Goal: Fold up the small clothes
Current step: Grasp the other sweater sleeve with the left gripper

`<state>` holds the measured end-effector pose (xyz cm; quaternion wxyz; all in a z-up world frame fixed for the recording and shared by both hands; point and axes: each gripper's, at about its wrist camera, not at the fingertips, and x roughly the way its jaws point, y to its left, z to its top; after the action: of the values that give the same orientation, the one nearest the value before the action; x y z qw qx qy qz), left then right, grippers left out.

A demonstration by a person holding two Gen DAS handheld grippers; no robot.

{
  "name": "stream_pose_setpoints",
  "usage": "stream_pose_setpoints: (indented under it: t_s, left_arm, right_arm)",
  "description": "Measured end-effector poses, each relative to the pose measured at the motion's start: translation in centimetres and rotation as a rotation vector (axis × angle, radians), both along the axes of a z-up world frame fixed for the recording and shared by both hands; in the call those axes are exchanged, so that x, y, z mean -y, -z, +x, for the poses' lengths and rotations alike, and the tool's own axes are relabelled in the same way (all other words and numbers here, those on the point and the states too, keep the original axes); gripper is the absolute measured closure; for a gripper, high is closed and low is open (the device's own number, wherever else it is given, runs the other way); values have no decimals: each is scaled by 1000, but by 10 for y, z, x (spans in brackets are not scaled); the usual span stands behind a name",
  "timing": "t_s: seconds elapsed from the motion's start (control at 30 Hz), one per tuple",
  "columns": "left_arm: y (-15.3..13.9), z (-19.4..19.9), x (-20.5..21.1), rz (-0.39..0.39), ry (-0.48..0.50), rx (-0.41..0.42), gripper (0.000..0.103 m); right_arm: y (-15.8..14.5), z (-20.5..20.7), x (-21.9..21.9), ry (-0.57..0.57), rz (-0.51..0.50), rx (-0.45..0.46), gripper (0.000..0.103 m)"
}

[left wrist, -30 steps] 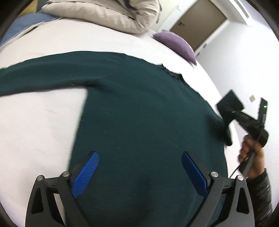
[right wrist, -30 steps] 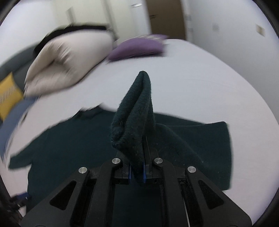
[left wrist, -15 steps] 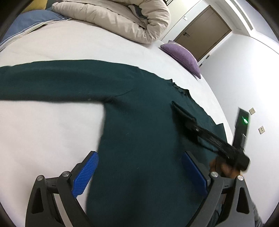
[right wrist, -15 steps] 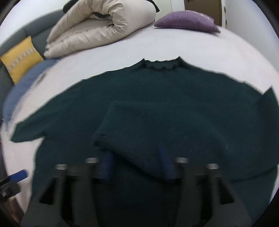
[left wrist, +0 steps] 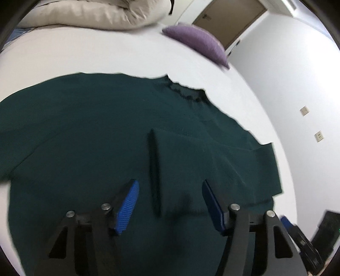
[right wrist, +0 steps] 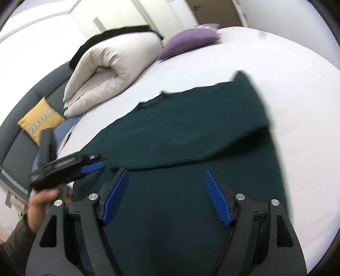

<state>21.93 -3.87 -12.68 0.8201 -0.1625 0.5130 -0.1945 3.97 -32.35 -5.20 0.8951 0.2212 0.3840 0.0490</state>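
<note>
A dark green sweater [left wrist: 89,131] lies flat on the white bed [left wrist: 106,51], collar [left wrist: 187,93] toward the pillows. Its right sleeve [left wrist: 204,152] lies folded across the body, cuff edge near the middle. My left gripper [left wrist: 170,201] is open and empty above the lower body of the sweater. My right gripper [right wrist: 166,195] is open and empty above the sweater [right wrist: 191,131] too. The left gripper also shows in the right wrist view [right wrist: 93,162], held in a hand at the left.
A rolled beige duvet [right wrist: 112,70] and a purple pillow [right wrist: 191,40] lie at the head of the bed. A yellow cushion [right wrist: 40,118] rests on a grey sofa [right wrist: 25,102] at the left. White walls and a brown door [left wrist: 229,19] stand beyond.
My right gripper let go of the sleeve cuff, which now lies folded over the sweater's body. The right gripper opened and drew back. The left gripper moved right, over the sweater's middle.
</note>
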Motion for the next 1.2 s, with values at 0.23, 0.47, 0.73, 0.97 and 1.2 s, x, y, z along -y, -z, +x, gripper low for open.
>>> stream_pose_setpoints:
  t_s: [0.23, 0.47, 0.73, 0.97, 1.2]
  left_arm:
    - [2, 22, 23, 88, 13, 21, 79]
    - [-11, 19, 24, 118, 41, 74, 94]
    - [-35, 31, -7, 125, -47, 197, 94]
    - [-1, 35, -8, 143, -41, 151, 94]
    - [0, 35, -11, 128, -30, 171, 94]
  right_arm:
    - [8, -21, 62, 96, 11, 12, 31]
    - [15, -13, 87, 150, 5, 13, 34]
    - [-6, 30, 126, 221, -52, 11, 34]
    - [24, 84, 156, 232, -5, -115, 57]
    - [51, 102, 125, 132, -115, -228, 73]
